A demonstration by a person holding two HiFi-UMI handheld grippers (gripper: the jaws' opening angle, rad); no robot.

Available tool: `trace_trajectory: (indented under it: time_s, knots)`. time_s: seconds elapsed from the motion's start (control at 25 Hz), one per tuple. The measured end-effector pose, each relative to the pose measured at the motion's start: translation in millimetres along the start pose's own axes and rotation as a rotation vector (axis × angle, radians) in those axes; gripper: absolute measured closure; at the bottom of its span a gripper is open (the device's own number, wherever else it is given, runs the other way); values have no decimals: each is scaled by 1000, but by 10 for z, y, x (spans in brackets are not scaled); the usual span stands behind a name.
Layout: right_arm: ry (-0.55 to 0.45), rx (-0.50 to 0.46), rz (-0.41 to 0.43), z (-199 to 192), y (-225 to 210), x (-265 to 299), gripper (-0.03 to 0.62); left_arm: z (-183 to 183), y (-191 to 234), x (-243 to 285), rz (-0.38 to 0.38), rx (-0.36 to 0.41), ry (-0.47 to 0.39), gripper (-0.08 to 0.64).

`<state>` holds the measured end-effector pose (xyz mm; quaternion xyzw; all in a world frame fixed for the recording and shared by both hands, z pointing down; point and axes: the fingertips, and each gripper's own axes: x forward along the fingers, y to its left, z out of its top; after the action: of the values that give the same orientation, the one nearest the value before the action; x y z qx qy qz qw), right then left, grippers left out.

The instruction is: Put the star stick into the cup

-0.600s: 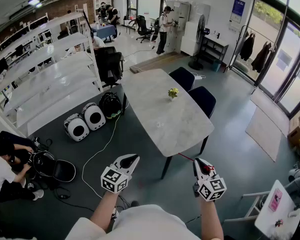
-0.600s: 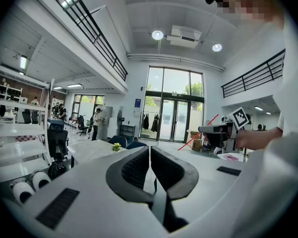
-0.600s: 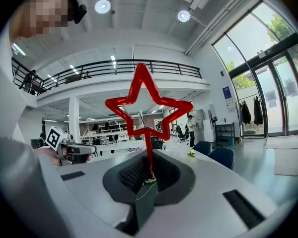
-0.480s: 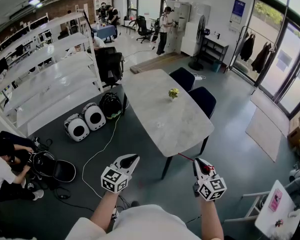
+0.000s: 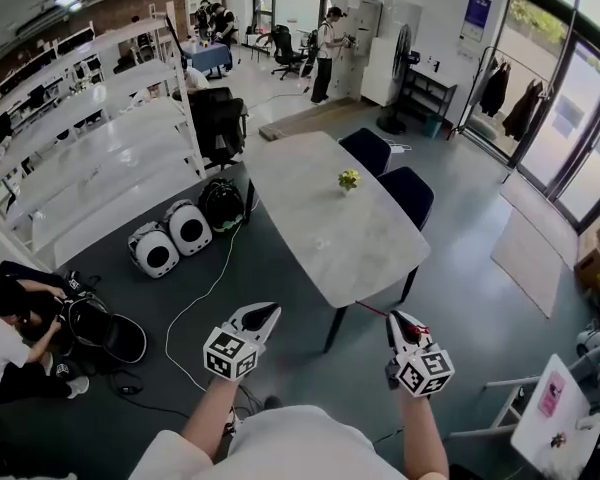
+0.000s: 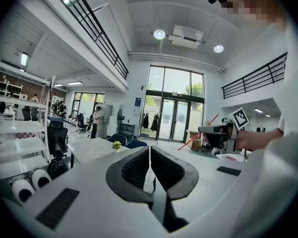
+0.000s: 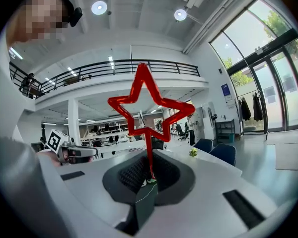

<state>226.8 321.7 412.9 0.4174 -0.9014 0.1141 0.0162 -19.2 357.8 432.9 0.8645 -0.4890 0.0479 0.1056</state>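
The star stick [image 7: 149, 152] is a thin red rod topped by a red star outline, and it stands straight up out of my right gripper [image 7: 150, 157], which is shut on it. In the head view that right gripper [image 5: 405, 324] hangs over the dark floor with the star stick [image 5: 372, 312] pointing at the table's near corner. My left gripper [image 5: 261, 316] is level with it, shut and empty, its pads [image 6: 139, 165] together. On the grey table [image 5: 330, 238] stands a small pot of yellow-green flowers [image 5: 348, 180]. I make out no other cup.
Two dark blue chairs [image 5: 390, 173] stand at the table's right side. White shelving [image 5: 90, 158] fills the left. A person [image 5: 5, 343] crouches by bags at lower left, and a white cable [image 5: 195, 303] runs over the floor. A small white table [image 5: 560, 418] is at lower right.
The head view has shifted a little, so the table sits slightly higher in it. Both grippers keep nearly the same stance, and the star stick stays held.
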Motion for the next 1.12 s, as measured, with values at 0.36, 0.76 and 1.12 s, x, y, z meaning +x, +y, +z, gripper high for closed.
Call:
trace_trajectory:
  time_s: [0.36,0.76,1.12]
  knots:
    - [26,9,-21,-146,147,196,575,-142,260,-41,-13,-27,24,532]
    - [40,31,-33,-387,377,517,575,-301,584,-62,-58,-39,52,532]
    - [29,42,-67,-470,633,668,575,-340,835,-167,-100,-23,69,532]
